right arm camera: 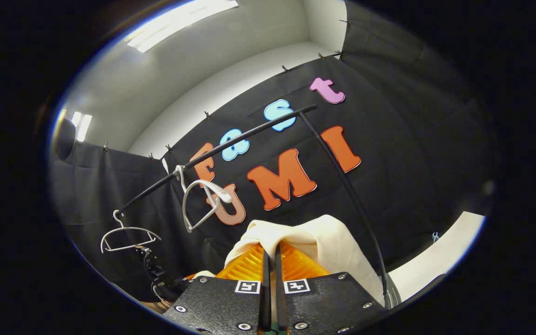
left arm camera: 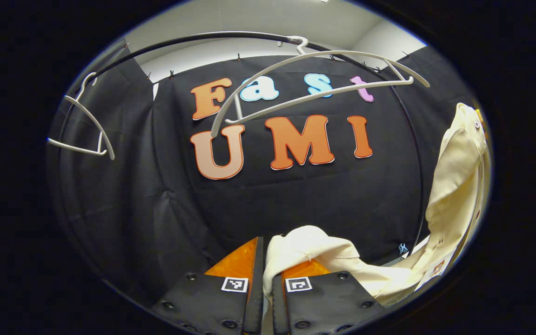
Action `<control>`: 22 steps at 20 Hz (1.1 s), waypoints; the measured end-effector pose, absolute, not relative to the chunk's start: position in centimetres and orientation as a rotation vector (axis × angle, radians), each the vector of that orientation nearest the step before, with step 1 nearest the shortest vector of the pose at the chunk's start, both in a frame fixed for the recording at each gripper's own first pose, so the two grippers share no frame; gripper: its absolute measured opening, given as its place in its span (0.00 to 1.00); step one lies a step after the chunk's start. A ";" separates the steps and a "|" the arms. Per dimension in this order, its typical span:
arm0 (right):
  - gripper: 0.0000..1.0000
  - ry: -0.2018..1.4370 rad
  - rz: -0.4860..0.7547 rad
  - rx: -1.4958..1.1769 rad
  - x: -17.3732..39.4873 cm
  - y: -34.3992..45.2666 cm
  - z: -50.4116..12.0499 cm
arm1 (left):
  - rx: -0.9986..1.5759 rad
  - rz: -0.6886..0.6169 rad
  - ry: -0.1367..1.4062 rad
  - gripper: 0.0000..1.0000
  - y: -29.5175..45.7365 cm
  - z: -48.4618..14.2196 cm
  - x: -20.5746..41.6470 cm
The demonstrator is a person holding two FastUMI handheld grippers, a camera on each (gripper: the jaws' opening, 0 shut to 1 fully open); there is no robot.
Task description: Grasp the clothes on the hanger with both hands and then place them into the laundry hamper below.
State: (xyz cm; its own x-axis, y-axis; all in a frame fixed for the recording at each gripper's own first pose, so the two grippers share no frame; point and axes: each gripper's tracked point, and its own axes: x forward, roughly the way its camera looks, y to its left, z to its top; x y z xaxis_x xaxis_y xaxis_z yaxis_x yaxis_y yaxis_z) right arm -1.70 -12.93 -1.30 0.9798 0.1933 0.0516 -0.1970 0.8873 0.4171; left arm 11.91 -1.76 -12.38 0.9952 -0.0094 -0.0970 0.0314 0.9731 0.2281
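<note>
Already my left gripper [left arm camera: 264,260] and right gripper [right arm camera: 271,258] pinched the shirt [left arm camera: 454,186], seemingly off its hanger [left arm camera: 314,79]; a thin bite could slip before the hamper.

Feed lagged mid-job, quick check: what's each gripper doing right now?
Left gripper: closed, fingers pinching the cream garment.
Right gripper: closed, fingers pinching the same cream garment.
Both white hangers hang bare on the rail.
</note>
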 end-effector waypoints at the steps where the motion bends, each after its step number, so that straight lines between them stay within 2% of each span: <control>1: 0.04 0.012 0.223 0.422 -1.7 -11.3 -2.0 | 0.225 -0.015 0.100 0.15 -1.3 -12.4 11.2; 6: 0.04 0.163 0.307 0.379 -0.8 -3.3 -8.4 | 0.183 -0.011 0.179 0.15 -0.3 -14.5 8.5; 7: 0.04 0.200 0.295 0.356 -0.5 -2.3 -10.4 | 0.178 -0.022 0.204 0.17 -0.3 -15.3 8.0; 11: 0.05 0.349 0.243 0.288 1.9 0.2 -17.9 | 0.133 -0.095 0.352 0.15 -1.3 -19.8 6.6; 14: 0.05 0.433 0.227 0.247 3.0 1.8 -22.5 | 0.077 -0.103 0.479 0.15 -1.2 -23.7 4.5; 17: 0.06 0.508 0.218 0.139 2.4 3.1 -27.1 | -0.020 -0.107 0.625 0.16 -0.8 -27.9 2.3; 22: 0.06 0.592 0.205 0.110 0.0 5.2 -31.2 | -0.098 -0.085 0.796 0.16 -0.4 -33.7 -0.6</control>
